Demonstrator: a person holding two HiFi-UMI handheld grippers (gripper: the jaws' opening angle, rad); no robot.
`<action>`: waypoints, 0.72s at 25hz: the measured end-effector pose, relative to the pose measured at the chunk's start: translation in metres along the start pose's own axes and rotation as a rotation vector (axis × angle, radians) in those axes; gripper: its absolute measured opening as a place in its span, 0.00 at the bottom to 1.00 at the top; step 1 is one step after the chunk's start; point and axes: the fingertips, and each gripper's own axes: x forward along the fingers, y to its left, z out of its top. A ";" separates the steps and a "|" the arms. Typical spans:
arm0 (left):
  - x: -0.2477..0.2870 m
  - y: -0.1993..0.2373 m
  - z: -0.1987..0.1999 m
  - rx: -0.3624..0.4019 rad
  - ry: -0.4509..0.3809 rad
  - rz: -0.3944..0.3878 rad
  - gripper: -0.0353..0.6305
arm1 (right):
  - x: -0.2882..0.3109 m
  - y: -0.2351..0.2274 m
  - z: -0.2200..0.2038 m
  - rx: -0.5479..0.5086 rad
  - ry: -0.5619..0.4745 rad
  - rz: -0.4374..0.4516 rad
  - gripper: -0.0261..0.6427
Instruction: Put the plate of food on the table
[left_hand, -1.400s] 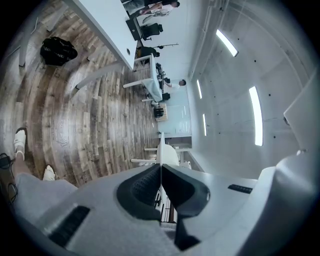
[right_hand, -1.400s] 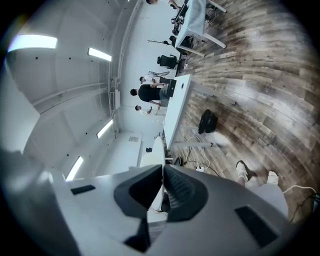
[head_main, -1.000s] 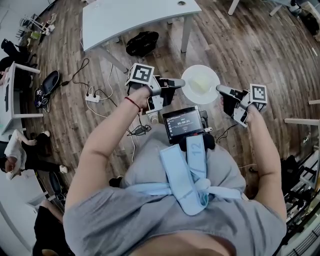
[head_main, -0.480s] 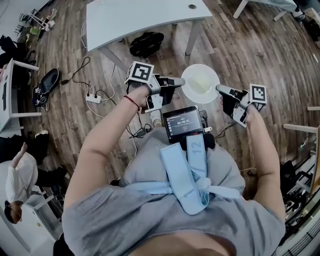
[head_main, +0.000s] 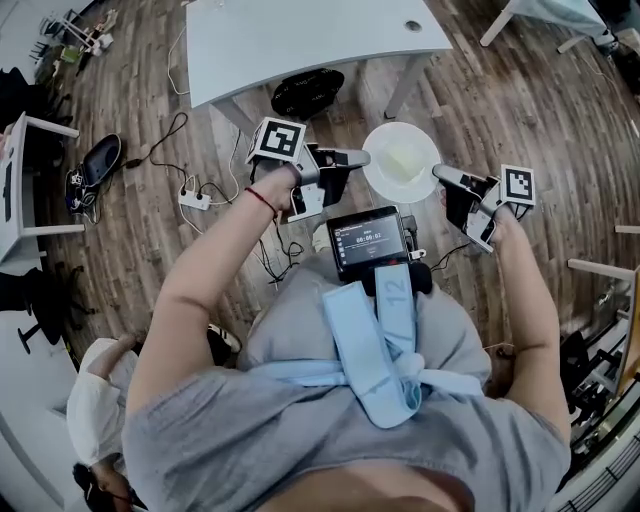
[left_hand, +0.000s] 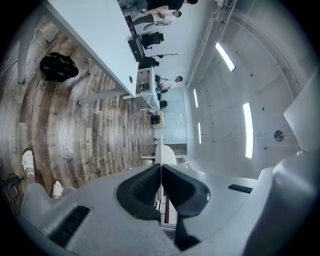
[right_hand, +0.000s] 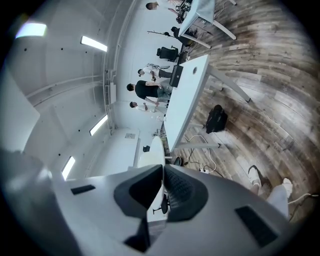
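You hold the plate (head_main: 378, 178) above the floor (head_main: 520, 110), short of the table (head_main: 300, 40).
Your left gripper (head_main: 362, 158) has its jaws pinching one rim and your right gripper (head_main: 440, 175) pinches the opposite rim, with pale food (head_main: 402, 160) at the middle.

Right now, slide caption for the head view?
The left gripper and right gripper clamp the plate of food by opposite rims, short of the table.

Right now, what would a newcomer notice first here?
A white plate with pale food hangs above the wooden floor, pinched at opposite edges by the left gripper and right gripper. The white table stands just ahead, a black bag beneath it.
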 end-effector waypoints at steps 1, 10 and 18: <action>-0.002 0.000 0.002 0.001 -0.002 -0.002 0.09 | 0.003 0.001 0.001 -0.004 0.001 -0.002 0.09; -0.091 0.015 0.067 0.004 -0.019 0.012 0.09 | 0.111 0.025 0.016 -0.044 0.007 -0.013 0.09; -0.129 0.030 0.107 -0.013 -0.077 0.001 0.09 | 0.169 0.029 0.036 -0.050 0.061 -0.011 0.09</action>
